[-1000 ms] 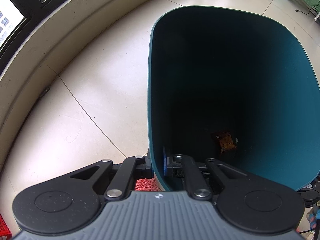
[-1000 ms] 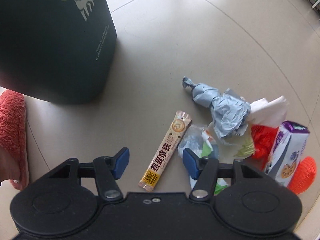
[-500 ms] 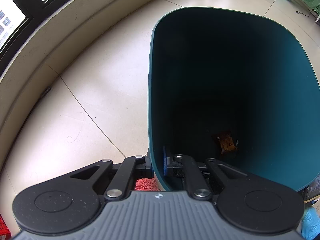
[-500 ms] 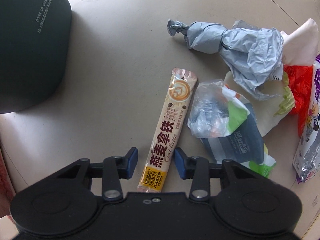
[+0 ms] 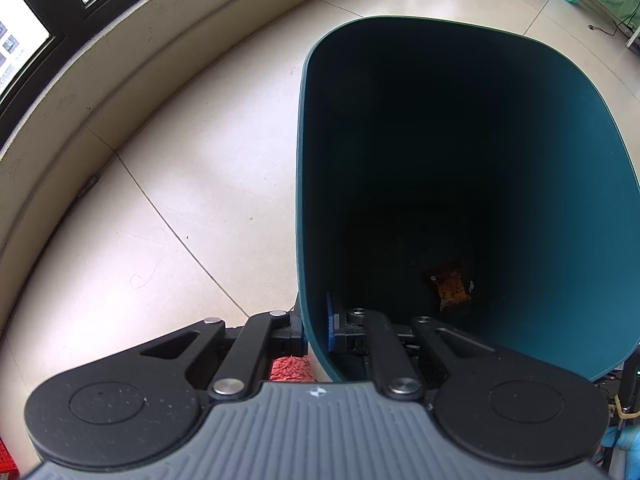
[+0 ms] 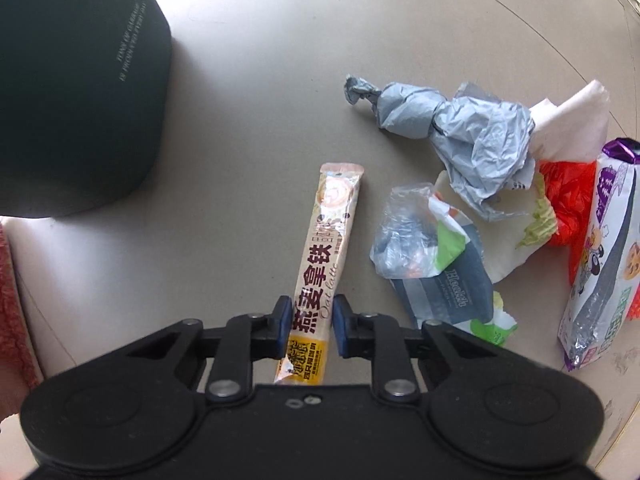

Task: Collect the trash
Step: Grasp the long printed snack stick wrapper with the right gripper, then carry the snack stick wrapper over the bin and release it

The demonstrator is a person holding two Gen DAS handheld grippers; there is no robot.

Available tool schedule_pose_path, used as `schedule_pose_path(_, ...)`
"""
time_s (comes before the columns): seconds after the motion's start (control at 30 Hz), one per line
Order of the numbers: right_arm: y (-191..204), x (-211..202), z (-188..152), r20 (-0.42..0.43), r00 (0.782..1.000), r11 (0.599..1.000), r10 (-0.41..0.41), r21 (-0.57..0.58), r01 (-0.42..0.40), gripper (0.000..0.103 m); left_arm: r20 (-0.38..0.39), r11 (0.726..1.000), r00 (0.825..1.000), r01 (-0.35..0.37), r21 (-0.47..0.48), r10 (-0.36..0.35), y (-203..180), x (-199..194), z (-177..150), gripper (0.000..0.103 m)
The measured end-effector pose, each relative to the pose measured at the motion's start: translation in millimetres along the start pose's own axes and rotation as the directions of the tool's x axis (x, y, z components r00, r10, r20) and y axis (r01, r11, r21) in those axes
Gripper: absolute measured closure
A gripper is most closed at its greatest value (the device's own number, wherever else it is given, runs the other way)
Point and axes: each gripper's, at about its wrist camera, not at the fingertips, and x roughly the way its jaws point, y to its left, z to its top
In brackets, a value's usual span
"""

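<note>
While my left gripper [image 5: 318, 330] stays out of the sorting, it's clamped tight on the near wall of the teal bin [image 5: 560, 208], one finger inside and one outside, I guess so the bin stays steady and open for drops. One small brown wrapper [image 5: 448, 286] already sits at the bottom.

My right gripper [image 6: 308, 326] points straight down at the floor [image 6: 248, 128] with the oat latte stick packet [image 6: 320, 272] running between its fingers. The jaws are narrow and closing, blue pads right at the packet's edges near its lower end; can't quite tell if they're pressing yet. Grabbing across the narrow width makes sense, since it's flat and long.

Rest of the trash sits to the right of it: a crumpled grey bag [image 6: 460, 128], a clear plastic wrapper [image 6: 416, 240], a purple snack bag [image 6: 600, 264]. The bin is just left of the packet, so it's a short carry, I reckon.
</note>
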Motion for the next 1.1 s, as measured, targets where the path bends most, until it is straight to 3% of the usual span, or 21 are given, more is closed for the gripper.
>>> schedule_pose_path(0.17, 17.5, -66.0, -5.7, 0.078, 0.997, 0.988, 0.027, -0.156, -0.014, 0.09, 0.0, 1.0, 1.0, 0.002, -0.001, -0.002, 0.3, 0.1, 0.0, 0.096)
schedule_pose_path(0.2, 19.3, -82.5, -7.0, 0.099, 0.994, 0.986, 0.042, -0.164, -0.025, 0.095, 0.001, 1.0, 1.0, 0.001, 0.001, -0.001, 0.1, 0.0, -0.3, 0.096)
schedule_pose_path(0.27, 20.5, -117.5, -2.4, 0.147, 0.985, 0.983, 0.086, -0.176, -0.059, 0.096, 0.001, 1.0, 1.0, 0.002, 0.001, -0.002, 0.0, -0.2, -0.2, 0.096)
schedule_pose_path(0.37, 30.4, -149.0, 4.0, 0.208, 0.974, 0.973, 0.086, -0.229, -0.037, 0.096, -0.001, 1.0, 1.0, 0.007, -0.005, -0.007, 0.6, 0.1, 0.2, 0.096)
schedule_pose_path(0.57, 33.4, -192.9, 12.9, 0.232, 0.965, 0.97, 0.119, -0.234, -0.063, 0.096, 0.001, 1.0, 1.0, 0.006, 0.001, -0.006, 1.6, -1.9, 1.1, 0.096)
schedule_pose_path(0.67, 37.5, -234.9, 20.8, 0.315, 0.939, 0.962, 0.139, -0.267, -0.053, 0.096, 0.003, 1.0, 1.0, 0.006, 0.003, -0.006, 1.9, -0.5, 0.7, 0.096)
schedule_pose_path(0.8, 51.2, -302.4, 39.2, 0.457, 0.872, 0.953, 0.174, -0.302, -0.032, 0.096, 0.002, 1.0, 1.0, 0.007, 0.001, -0.007, 1.3, 0.0, 1.0, 0.096)
schedule_pose_path(0.9, 74.5, -330.7, 54.4, 0.508, 0.832, 0.938, 0.223, -0.343, -0.042, 0.096, 0.003, 1.0, 1.0, 0.007, 0.003, -0.007, 1.3, -0.2, 1.0, 0.096)
schedule_pose_path(0.97, 94.8, -330.3, 63.4, 0.51, 0.824, 0.925, 0.248, -0.377, -0.045, 0.096, 0.003, 1.0, 1.0, 0.011, 0.003, -0.011, 1.2, -0.2, 1.7, 0.096)
schedule_pose_path(1.1, 131.9, -298.7, 81.9, 0.481, 0.837, 0.916, 0.263, -0.396, -0.06, 0.096, 0.005, 1.0, 1.0, 0.013, 0.005, -0.013, 1.3, 0.1, 1.3, 0.096)
